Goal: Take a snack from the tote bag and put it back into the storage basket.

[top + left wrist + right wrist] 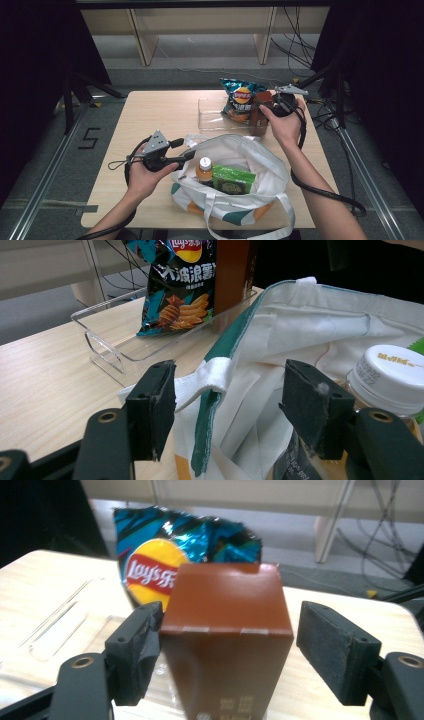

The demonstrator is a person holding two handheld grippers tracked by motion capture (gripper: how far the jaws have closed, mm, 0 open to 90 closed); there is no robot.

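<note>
Brown carton upright in clear tray at far side of worktop, just beside chip bag. Right gripper around carton, fingers apart, one pad clear of it, the other at its edge. Left gripper at white tote bag, fingers spread astride its rim. Bottle and green packet inside bag.

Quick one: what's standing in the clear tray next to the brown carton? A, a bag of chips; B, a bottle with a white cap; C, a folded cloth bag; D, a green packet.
A: the chip bag stands in the clear tray beside the brown carton, while the bottle and green packet sit in the cloth bag.
</note>
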